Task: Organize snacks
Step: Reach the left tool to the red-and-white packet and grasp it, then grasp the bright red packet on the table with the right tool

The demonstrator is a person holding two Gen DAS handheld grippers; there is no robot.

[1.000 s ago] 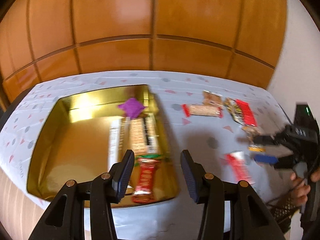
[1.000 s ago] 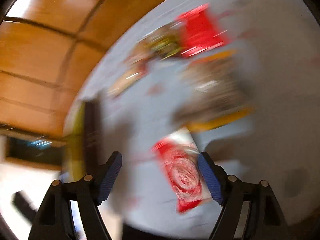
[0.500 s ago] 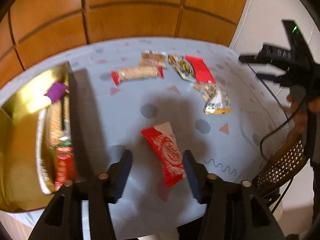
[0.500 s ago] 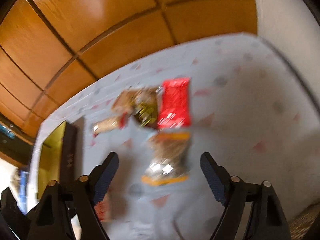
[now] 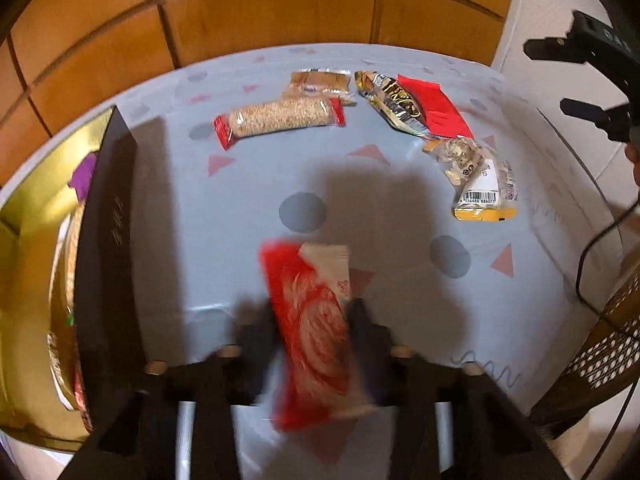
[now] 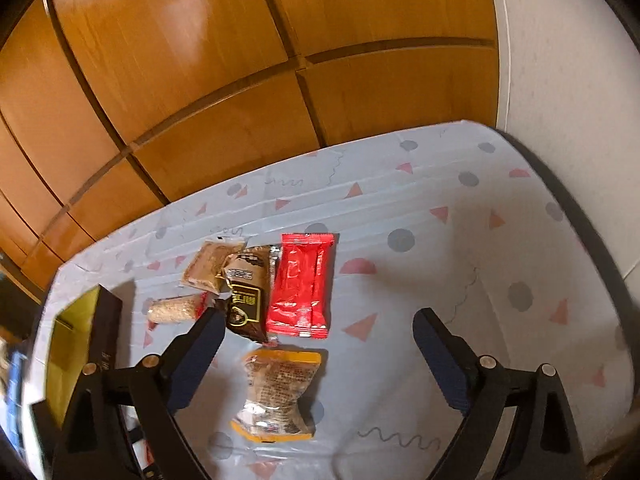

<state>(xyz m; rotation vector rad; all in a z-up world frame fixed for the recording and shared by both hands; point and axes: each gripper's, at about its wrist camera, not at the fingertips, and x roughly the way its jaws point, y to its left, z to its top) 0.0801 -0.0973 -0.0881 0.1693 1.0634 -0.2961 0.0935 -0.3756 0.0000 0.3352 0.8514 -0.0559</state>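
Left claw (image 5: 310,330) grips red snack pkt (image 5: 310,320); gold tin (image 5: 28,280) holds bars.

A tabletop (image 5: 248,184) carries an open box (image 5: 108,240) at its left edge, with snack packets inside. Near the far edge lie a sesame bar (image 5: 280,118), a wafer packet (image 5: 320,84) just behind it, and to their right two overlapping packets (image 5: 416,108). A nut packet (image 5: 476,176) lies nearer, on the right. A snack packet (image 5: 312,332) sits between the left gripper's (image 5: 312,332) fingers at the near edge.
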